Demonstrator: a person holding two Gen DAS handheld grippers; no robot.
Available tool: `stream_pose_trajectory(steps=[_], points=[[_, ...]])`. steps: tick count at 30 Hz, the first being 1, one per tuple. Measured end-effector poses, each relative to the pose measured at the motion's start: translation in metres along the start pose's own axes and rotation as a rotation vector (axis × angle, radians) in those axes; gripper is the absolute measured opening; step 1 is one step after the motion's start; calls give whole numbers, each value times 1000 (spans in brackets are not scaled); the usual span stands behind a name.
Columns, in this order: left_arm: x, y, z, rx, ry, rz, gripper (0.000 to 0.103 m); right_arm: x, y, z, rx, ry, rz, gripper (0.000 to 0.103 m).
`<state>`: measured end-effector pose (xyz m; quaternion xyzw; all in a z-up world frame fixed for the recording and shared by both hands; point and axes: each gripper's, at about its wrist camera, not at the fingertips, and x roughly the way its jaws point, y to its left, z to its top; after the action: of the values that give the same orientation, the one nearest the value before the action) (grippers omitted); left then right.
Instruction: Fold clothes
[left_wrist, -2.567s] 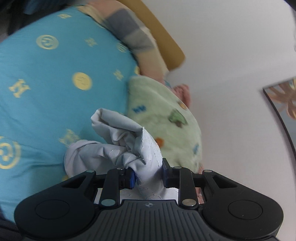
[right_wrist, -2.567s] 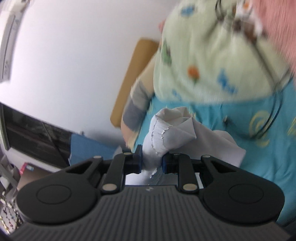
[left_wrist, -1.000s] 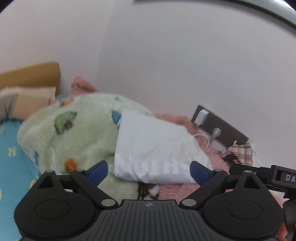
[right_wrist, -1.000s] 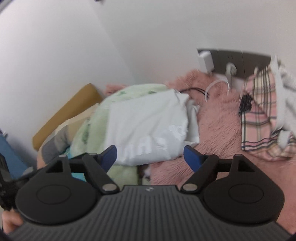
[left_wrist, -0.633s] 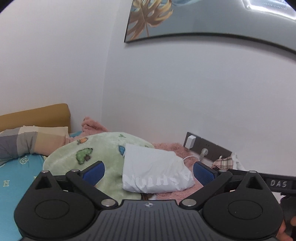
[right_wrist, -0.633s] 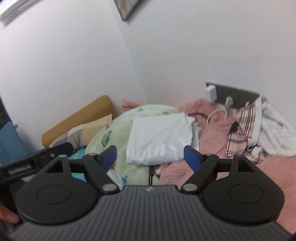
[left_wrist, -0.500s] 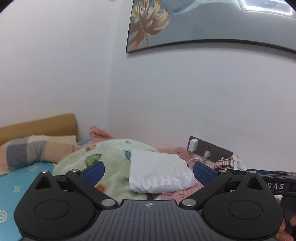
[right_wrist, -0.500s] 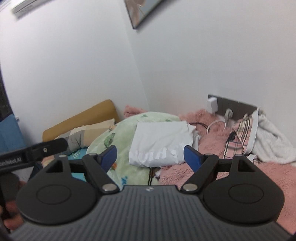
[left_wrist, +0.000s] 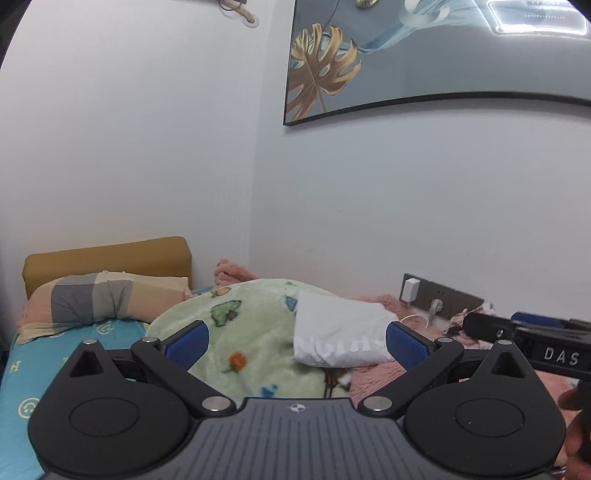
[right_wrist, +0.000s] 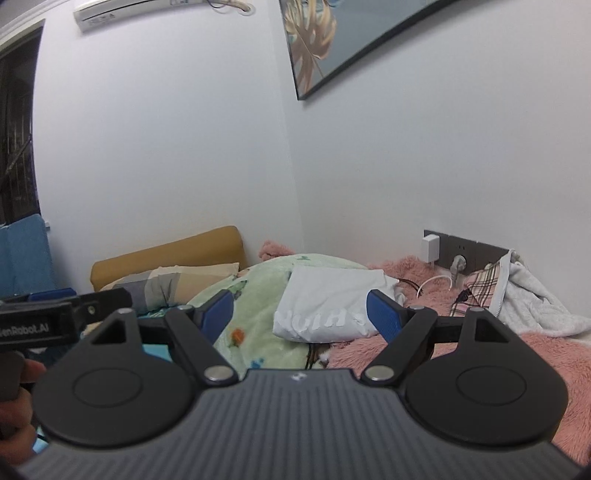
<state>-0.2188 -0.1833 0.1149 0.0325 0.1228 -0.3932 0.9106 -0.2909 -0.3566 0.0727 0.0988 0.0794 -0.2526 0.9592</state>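
Note:
A folded white garment (left_wrist: 340, 332) with pale lettering lies on top of a green cartoon-print blanket (left_wrist: 243, 332), next to a pink fluffy blanket. It also shows in the right wrist view (right_wrist: 332, 306). My left gripper (left_wrist: 297, 343) is open and empty, held back from the garment. My right gripper (right_wrist: 303, 317) is open and empty, also held back from it. Each gripper's body shows at the edge of the other's view.
A checked pillow (left_wrist: 99, 299) and a mustard headboard (left_wrist: 107, 258) lie at the left on a turquoise sheet (left_wrist: 22, 369). A wall socket with a charger (right_wrist: 458, 254), a plaid and white garment (right_wrist: 517, 291) and the pink blanket (right_wrist: 480, 354) lie at the right. A framed picture (left_wrist: 424, 55) hangs above.
Both grippers let go of the white garment, which now lies folded on the green blanket. Both have since pulled back and tilted up, showing more wall.

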Motion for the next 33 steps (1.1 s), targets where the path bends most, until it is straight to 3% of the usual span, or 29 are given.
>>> stream_pose_trajectory(steps=[6, 18, 33], points=[[2, 9, -21, 14, -10, 20, 103, 3, 20, -16, -64, -30, -12, 81], [4, 27, -46, 17, -21, 71, 103, 26, 39, -53, -102, -9, -22, 81], [10, 32, -56, 3, 15, 79, 103, 30, 37, -58, -115, -11, -45, 81]])
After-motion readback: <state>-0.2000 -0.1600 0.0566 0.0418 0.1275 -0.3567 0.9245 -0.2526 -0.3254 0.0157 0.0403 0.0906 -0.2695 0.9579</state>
